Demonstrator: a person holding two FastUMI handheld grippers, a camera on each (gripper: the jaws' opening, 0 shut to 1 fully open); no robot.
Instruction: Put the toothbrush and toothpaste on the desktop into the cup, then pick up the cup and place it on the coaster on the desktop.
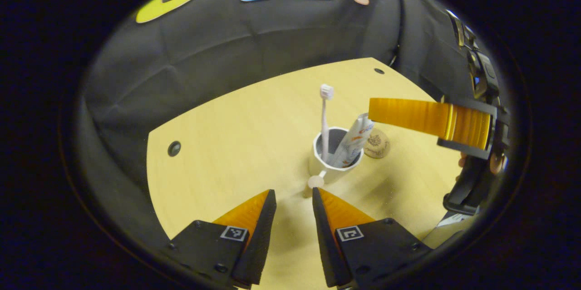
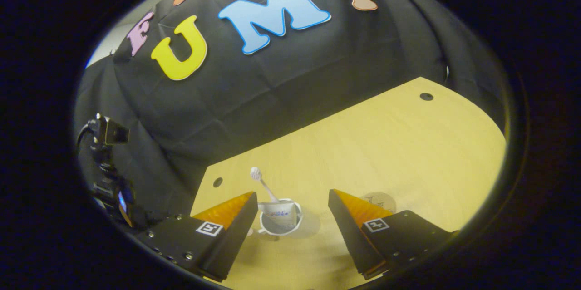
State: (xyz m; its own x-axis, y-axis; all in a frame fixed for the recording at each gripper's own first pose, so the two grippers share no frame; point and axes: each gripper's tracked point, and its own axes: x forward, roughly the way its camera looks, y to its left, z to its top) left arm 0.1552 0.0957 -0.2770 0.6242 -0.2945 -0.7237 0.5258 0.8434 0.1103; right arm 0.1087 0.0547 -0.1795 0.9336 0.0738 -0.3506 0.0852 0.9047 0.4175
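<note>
Cup (image 1: 335, 157) stands on counter (image 1: 236, 135) w/ toothbrush (image 1: 325, 117) & toothpaste (image 1: 356, 141) already inside; coaster (image 1: 377, 144) just beside cup, bare. Left claw (image 1: 293, 201) open, empty, near cup handle. Right claw (image 2: 292, 206) open wide above cup, nothing gripped. Risk: tall brush & tube make cup top-heavy; off-centre pinch could tip it. Left gripper view shows tube leaning toward coaster; right gripper view shows coaster (image 2: 379, 200) partly behind a finger.

Left gripper (image 1: 293, 199) and right gripper (image 2: 292, 201): black housings, small screws, one square black-and-white marker tag behind each wedge-shaped finger.
</note>
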